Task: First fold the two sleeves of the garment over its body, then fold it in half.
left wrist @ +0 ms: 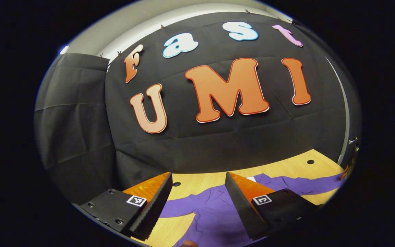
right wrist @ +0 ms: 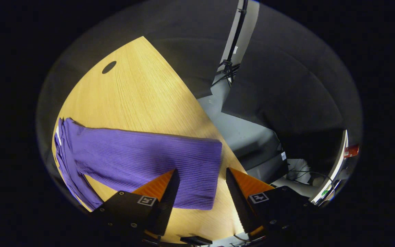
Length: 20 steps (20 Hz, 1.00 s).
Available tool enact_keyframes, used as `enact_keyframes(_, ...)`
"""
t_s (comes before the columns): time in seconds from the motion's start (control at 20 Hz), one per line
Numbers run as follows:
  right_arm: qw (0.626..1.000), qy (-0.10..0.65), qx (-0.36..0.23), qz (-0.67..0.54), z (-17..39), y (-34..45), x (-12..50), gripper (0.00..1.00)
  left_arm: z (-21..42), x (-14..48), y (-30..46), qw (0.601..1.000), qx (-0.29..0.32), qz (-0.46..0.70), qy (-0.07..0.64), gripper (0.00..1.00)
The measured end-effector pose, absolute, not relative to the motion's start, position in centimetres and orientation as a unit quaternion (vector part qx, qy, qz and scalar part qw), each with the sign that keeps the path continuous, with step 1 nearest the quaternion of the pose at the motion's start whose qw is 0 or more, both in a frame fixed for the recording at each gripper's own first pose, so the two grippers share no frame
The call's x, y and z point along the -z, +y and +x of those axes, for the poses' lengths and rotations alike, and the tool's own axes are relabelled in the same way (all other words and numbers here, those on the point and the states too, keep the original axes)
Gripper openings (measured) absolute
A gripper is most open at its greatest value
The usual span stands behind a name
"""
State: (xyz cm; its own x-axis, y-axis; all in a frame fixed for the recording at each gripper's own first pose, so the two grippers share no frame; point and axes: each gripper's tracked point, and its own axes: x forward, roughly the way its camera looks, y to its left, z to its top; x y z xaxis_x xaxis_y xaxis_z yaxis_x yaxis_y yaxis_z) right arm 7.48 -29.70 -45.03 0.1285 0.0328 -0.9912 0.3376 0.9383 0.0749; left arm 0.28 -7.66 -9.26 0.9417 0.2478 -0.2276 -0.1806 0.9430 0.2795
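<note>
Two grippers: both held above a wooden table, neither touching the cloth
Left gripper (left wrist: 199, 192): fingers spread wide apart with nothing between them, raised and facing the booth's black cloth wall (left wrist: 218, 137)
Right gripper (right wrist: 201, 188): fingers likewise spread, nothing pinched, tilted down over the sleeve end near the table's edge
Garment: a purple ribbed knit top (left wrist: 214, 212) lying flat on the table (left wrist: 286, 168), seen in the left gripper view below and beyond the fingers, one sleeve stretched out towards the right of that view
Collar: a small white tag (left wrist: 251, 178) shows at the neck, just beyond the left gripper's right-hand finger
Sleeve (right wrist: 142, 156): in the right gripper view it lies straight and unfolded across the wood, its cuff end just ahead of the gap between the fingers, close to the table edge
Table (right wrist: 139, 99): light wood with round dark holes (right wrist: 109, 67) near the far side
Beyond the table edge: grey floor (right wrist: 242, 133), cables (right wrist: 230, 67) and a stand against the dark cloth
Fold state: the sleeve seen in the right gripper view is not yet laid over the body
</note>
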Motion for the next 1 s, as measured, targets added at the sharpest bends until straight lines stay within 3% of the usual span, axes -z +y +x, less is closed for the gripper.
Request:
enact_keyframes(0.15, 0.73, 0.661, 0.098, 0.143, 7.8, -28.4, 44.8, 0.54, 0.3, 9.2, -7.7, 0.976, -0.111, 0.13, 0.132, 1.0)
enact_keyframes(0.3, 0.73, 0.656, 0.104, 0.16, 8.2, -28.0, 44.7, 0.28, 0.1, 8.7, -7.3, 0.976, -0.115, 0.132, 0.129, 0.96)
enact_keyframes(0.35, 0.728, 0.655, 0.104, 0.173, 8.3, -27.8, 44.8, 0.15, -0.1, 8.9, -7.1, 0.976, -0.116, 0.131, 0.129, 0.96)
enact_keyframes(0.55, 0.747, 0.63, 0.087, 0.192, 9.5, -27.1, 43.0, 0.05, -0.5, 8.6, -6.3, 0.976, -0.122, 0.124, 0.127, 1.0)
enact_keyframes(0.65, 0.758, 0.617, 0.082, 0.195, 9.9, -26.7, 41.2, 0.04, -0.4, 8.8, -6.0, 0.978, -0.118, 0.118, 0.127, 0.96)
enact_keyframes(0.75, 0.768, 0.609, 0.074, 0.186, 10.0, -26.3, 39.4, 0.04, -0.2, 8.7, -5.6, 0.98, -0.113, 0.111, 0.124, 1.0)
enact_keyframes(0.95, 0.789, 0.582, 0.06, 0.187, 10.7, -23.6, 35.1, 0.04, -0.2, 8.0, -3.8, 0.983, -0.1, 0.108, 0.114, 0.96)
enact_keyframes(1.0, 0.795, 0.575, 0.057, 0.185, 10.9, -22.8, 34.0, 0.04, -0.2, 8.0, -3.1, 0.983, -0.098, 0.109, 0.111, 1.0)
